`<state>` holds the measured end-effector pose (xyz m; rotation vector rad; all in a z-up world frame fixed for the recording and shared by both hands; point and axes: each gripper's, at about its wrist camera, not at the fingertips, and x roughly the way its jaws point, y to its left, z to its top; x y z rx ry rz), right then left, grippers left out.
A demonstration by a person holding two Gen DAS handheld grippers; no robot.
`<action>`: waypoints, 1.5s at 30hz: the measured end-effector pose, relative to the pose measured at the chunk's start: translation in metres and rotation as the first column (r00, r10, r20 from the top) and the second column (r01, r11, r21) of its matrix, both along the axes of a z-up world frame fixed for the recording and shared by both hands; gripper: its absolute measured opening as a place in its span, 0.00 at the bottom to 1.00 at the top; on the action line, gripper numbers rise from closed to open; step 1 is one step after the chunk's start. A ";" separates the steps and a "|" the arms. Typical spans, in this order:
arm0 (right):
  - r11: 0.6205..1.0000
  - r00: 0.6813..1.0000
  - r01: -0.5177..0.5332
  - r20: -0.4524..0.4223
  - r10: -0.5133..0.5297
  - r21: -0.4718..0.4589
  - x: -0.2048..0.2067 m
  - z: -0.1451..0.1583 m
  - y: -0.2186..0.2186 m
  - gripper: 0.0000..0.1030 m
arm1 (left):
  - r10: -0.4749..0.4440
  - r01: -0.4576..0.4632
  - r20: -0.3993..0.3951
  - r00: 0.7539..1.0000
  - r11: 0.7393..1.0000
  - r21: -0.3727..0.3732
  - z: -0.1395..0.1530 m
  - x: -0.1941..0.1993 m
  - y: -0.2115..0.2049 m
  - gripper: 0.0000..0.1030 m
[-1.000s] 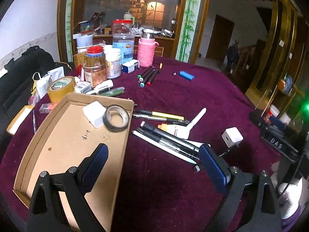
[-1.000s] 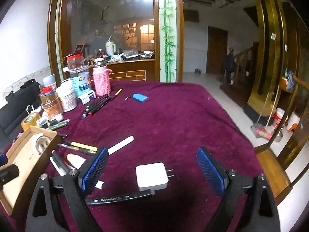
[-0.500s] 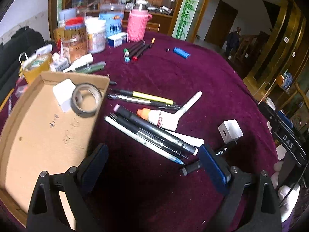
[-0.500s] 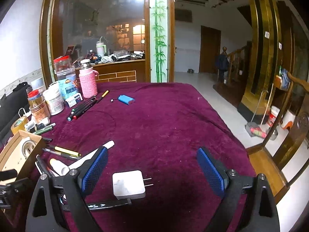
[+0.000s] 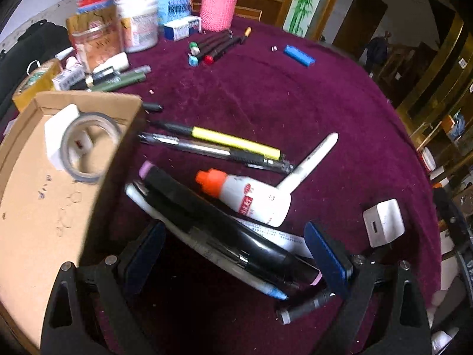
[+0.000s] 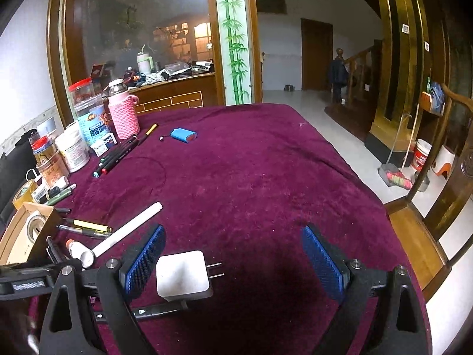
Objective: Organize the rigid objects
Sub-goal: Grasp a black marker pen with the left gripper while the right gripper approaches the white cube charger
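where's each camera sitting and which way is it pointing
Left wrist: rides the left gripper, low over the maroon tablecloth, facing the black markers between its open fingers, with the cardboard tray to the left; only its own fingers show.
Right wrist: rides the right gripper, facing across the table toward the glass partition, with the white charger by its left finger; its fingers and part of the other gripper show.
Shared: charger, glue bottle, white pen, pink bottle.
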<state>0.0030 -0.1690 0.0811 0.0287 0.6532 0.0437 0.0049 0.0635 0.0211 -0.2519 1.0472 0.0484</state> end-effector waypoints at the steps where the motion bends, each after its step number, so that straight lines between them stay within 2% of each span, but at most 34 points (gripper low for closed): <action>1: 1.000 1.000 0.001 0.000 -0.001 -0.001 0.000 0.000 0.000 0.92 | -0.007 0.007 -0.009 1.000 1.000 -0.003 -0.003 0.001 -0.001 0.91; 6: 1.000 1.000 0.001 -0.006 -0.001 -0.014 0.001 -0.001 0.001 0.92 | -0.039 0.039 0.016 0.999 0.999 0.034 -0.006 -0.002 -0.003 0.91; 8: 1.000 1.000 0.000 -0.011 0.000 -0.016 0.002 -0.002 0.001 0.92 | -0.047 0.046 0.026 0.999 0.998 0.031 -0.005 -0.005 0.001 0.85; 11: 1.000 1.000 0.003 -0.017 -0.004 -0.019 0.003 -0.004 0.001 0.92 | -0.067 0.067 0.023 0.997 0.998 -0.005 -0.001 -0.011 0.010 0.70; 13: 1.000 1.000 0.004 -0.021 -0.005 -0.018 0.003 -0.004 0.000 0.92 | -0.083 0.083 0.018 0.996 0.997 -0.001 0.003 -0.017 0.015 0.57; 16: 1.000 1.000 0.007 -0.023 -0.007 -0.015 0.003 -0.005 0.000 0.92 | -0.071 0.070 0.005 0.997 0.996 0.060 0.011 -0.026 0.028 0.49; 19: 1.000 1.000 0.006 -0.023 -0.007 -0.014 0.004 -0.005 0.000 0.92 | -0.041 0.041 -0.003 0.999 0.999 0.024 0.019 -0.037 0.050 0.49; 21: 1.000 1.000 0.004 -0.023 -0.004 -0.015 0.003 -0.006 0.000 0.92 | -0.035 0.036 0.009 0.999 0.999 -0.040 0.025 -0.043 0.058 0.49; 23: 1.000 1.000 0.001 -0.025 -0.001 -0.020 0.004 -0.006 0.002 0.92 | -0.026 0.027 0.031 0.999 0.998 -0.054 0.030 -0.046 0.060 0.49; 25: 1.000 1.000 -0.002 -0.027 0.001 -0.024 0.004 -0.007 0.003 0.92 | -0.033 0.034 0.052 0.998 0.999 -0.030 0.033 -0.043 0.052 0.52; 27: 1.000 1.000 -0.001 -0.027 0.001 -0.024 0.003 -0.007 0.004 0.92 | -0.053 0.052 0.046 0.998 0.999 0.011 0.030 -0.035 0.038 0.52; 29: 1.000 1.000 -0.001 -0.029 0.001 -0.022 0.004 -0.008 0.004 0.92 | -0.075 0.074 0.037 0.997 0.997 0.019 0.025 -0.029 0.028 0.52; 32: 1.000 0.999 -0.002 -0.044 0.001 -0.015 0.005 -0.010 0.005 0.92 | -0.114 0.111 0.022 0.993 0.988 0.107 0.014 -0.014 0.012 0.52; 33: 1.000 0.999 0.000 -0.046 0.000 -0.014 0.005 -0.011 0.005 0.92 | -0.115 0.110 0.032 0.993 0.986 0.126 0.014 -0.013 0.011 0.48; 34: 1.000 0.999 0.002 -0.046 -0.003 -0.014 0.004 -0.011 0.005 0.92 | -0.123 0.117 0.037 0.992 0.986 0.120 0.015 -0.013 0.011 0.34; 36: 1.000 0.999 0.005 -0.048 -0.006 -0.010 0.004 -0.011 0.005 0.92 | -0.145 0.142 0.030 0.989 0.987 0.074 0.015 -0.015 0.015 0.20; 42: 1.000 0.998 -0.007 -0.061 0.007 -0.009 0.004 -0.014 0.008 0.92 | -0.122 0.121 0.004 0.993 0.990 0.068 0.012 -0.008 0.018 0.22; 43: 1.000 0.998 -0.007 -0.059 0.006 -0.010 0.004 -0.014 0.007 0.92 | -0.124 0.124 -0.011 0.992 0.990 0.060 0.008 -0.004 0.016 0.30; 45: 1.000 0.999 -0.003 -0.054 0.003 -0.014 0.003 -0.014 0.007 0.92 | -0.130 0.131 -0.030 0.991 0.991 0.037 0.001 0.003 0.013 0.40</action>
